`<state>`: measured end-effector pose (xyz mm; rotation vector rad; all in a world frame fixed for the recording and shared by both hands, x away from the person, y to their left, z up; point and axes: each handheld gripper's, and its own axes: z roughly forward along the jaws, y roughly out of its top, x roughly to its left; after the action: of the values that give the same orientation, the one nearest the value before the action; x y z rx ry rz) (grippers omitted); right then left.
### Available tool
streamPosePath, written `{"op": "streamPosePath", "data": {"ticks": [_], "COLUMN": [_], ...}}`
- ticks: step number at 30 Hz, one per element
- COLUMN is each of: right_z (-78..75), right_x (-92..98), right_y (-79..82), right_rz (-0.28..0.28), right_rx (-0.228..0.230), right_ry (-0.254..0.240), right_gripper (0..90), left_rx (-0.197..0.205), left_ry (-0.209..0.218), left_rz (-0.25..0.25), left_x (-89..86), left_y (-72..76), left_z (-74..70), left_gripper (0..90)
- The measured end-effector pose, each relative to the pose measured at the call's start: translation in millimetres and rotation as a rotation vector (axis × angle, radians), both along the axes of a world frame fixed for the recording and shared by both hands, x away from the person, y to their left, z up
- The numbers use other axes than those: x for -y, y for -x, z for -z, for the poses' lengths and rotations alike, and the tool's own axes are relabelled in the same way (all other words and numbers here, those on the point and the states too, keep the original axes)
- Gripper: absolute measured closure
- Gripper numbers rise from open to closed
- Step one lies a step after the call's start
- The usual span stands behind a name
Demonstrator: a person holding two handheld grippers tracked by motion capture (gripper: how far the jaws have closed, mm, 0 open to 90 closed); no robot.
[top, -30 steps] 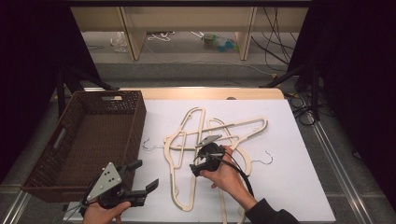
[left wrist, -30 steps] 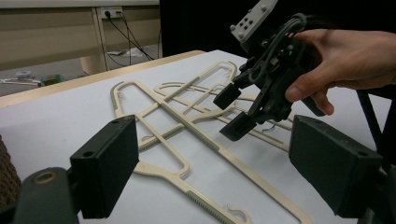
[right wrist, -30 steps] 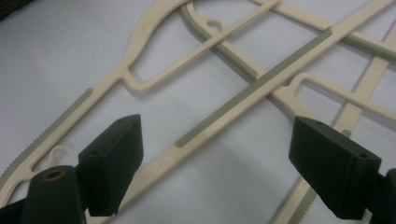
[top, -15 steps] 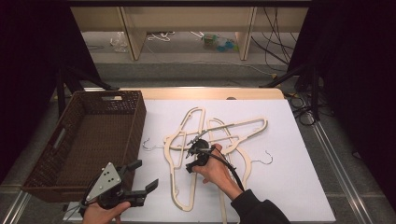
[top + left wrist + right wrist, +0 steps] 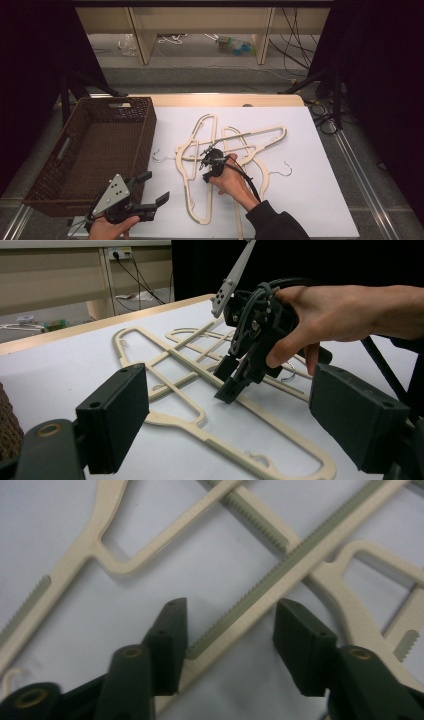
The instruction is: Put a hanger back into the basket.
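Since a second ago the right gripper (image 5: 209,161) has dropped onto the hanger pile (image 5: 227,150) mid-table, jaws closing; the left gripper (image 5: 152,197) waits spread by the basket (image 5: 60,165); its view shows cream hangers (image 5: 200,385) interlocked, likely to drag neighbours; right gripper view: ridged bar (image 5: 280,572) between pads, unclamped, may slip.

Overlapping hangers (image 5: 225,150) crowd the table (image 5: 320,200) centre; basket (image 5: 90,150) blocks the left; right and near-left stretches pass freely.
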<state>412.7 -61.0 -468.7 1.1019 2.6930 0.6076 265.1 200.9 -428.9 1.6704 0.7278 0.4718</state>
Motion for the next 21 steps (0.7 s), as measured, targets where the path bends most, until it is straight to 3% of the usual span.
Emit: {"op": "streamPosePath", "data": {"ticks": [5, 11, 21], "right_z": [-1.2, -3.3, -11.3], "right_x": [6.1, 13.0, 23.9], "right_y": [-5.8, -15.2, -18.8], "right_rz": [0.006, 0.031, 0.0], "right_rx": [-0.005, -0.045, -0.061], "right_ry": [-0.009, -0.028, 0.01], "right_gripper": [64.2, 76.9, 78.8], "left_rx": [0.001, -0.009, -0.016], "left_ry": [0.001, 0.011, 0.0], "left_rz": [0.001, -0.01, -0.009], "left_x": [0.6, 0.8, 0.7], "left_y": [0.0, 0.5, 0.2], "left_z": [0.0, 0.4, 0.7], "left_gripper": [16.3, 16.3, 16.4]}}
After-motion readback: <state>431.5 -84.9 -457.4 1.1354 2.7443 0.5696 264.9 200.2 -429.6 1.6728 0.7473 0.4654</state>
